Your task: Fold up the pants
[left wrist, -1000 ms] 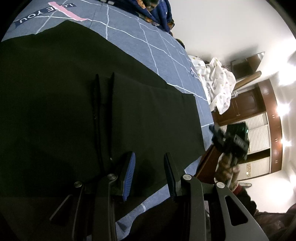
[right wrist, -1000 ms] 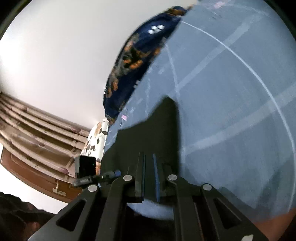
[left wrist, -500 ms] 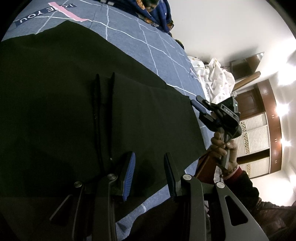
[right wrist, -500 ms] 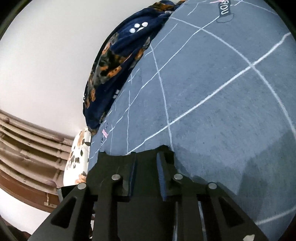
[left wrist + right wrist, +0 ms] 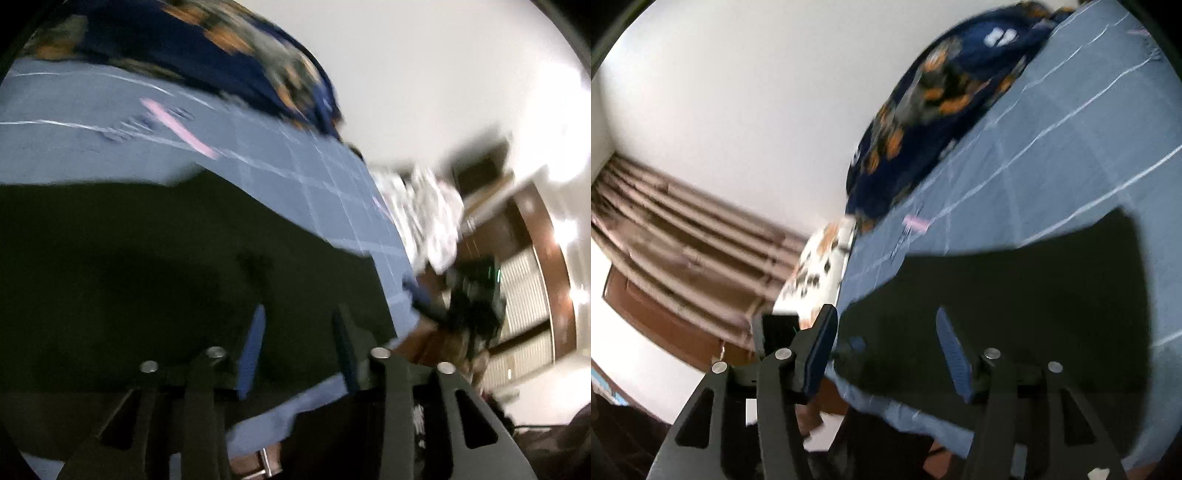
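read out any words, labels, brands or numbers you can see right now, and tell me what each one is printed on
Nothing can be read in either view.
Bedsheet: dark lettering beside a pink stripe, too blurred by motion to read.
Same lettering in the right wrist view: too small and smeared.
Black pants: no label shows.

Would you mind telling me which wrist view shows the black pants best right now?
The right wrist view: the black pants show their far edge and near edge against the blue sheet. The left wrist view shows the pants as a large, dark, blurred mass running out of frame.
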`<state>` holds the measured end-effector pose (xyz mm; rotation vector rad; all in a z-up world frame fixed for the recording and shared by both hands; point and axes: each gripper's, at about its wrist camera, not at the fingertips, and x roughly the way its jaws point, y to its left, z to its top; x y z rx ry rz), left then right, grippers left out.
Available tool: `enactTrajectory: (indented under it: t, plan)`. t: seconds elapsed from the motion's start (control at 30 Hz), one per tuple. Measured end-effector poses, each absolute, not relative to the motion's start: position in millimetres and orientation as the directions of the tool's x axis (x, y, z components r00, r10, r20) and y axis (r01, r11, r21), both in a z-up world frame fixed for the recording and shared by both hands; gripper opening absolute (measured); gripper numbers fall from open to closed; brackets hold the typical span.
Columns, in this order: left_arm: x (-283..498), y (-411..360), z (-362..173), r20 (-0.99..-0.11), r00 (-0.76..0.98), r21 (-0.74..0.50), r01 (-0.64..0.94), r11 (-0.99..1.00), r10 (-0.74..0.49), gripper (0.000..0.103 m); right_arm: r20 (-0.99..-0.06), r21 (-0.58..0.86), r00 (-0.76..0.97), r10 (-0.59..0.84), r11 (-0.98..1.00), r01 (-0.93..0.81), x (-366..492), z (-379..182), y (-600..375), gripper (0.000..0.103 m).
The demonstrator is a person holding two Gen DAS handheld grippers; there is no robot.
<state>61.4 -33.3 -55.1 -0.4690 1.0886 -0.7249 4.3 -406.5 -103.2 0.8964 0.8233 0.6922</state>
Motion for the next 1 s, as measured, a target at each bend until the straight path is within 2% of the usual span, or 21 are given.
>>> enactTrajectory:
  t: [0.03, 0.17, 0.33, 0.57, 0.77, 0.87, 1.0]
  plan:
    - [65, -6, -50, -0.635, 0.313, -0.654, 0.269, 0.707, -0.706, 0.048, -0.321, 0.874, 0.49, 0.81, 0.454, -0.177, 5, -106, -395, 0.055]
    - [81, 96, -50, -0.704, 0.382, -0.589, 0.156, 0.793, -0.598, 0.048, -0.342, 0.881, 0.435, 0.833, 0.445, -0.16, 8, -121, -363, 0.06]
    - [94, 172, -92, -0.745, 0.305, -0.612, 0.042, 0.79, -0.593, 0.048, -0.354, 0.898, 0.416, 0.838, 0.429, -0.099, 11, -135, -348, 0.061]
    - [96, 166, -111, -0.738, 0.236, -0.606, 0.182, 0.774, -0.633, 0.048, -0.415, 0.874, 0.388, 0.823, 0.479, -0.081, 14, -132, -329, 0.064]
    - [88, 201, -108, -0.68, 0.286, -0.681, 0.097, 0.726, -0.675, 0.049, -0.419, 0.872, 0.379, 0.825, 0.482, -0.086, 19, -128, -321, 0.068]
    - [83, 195, -125, -0.741, 0.222, -0.633, 0.087, 0.77, -0.634, 0.048, -0.417, 0.881, 0.358, 0.835, 0.469, -0.068, 24, -135, -311, 0.068]
    - [77, 195, -125, -0.694, 0.235, -0.682, 0.088, 0.726, -0.68, 0.049, -0.427, 0.878, 0.327, 0.843, 0.474, -0.074, 25, -136, -297, 0.068]
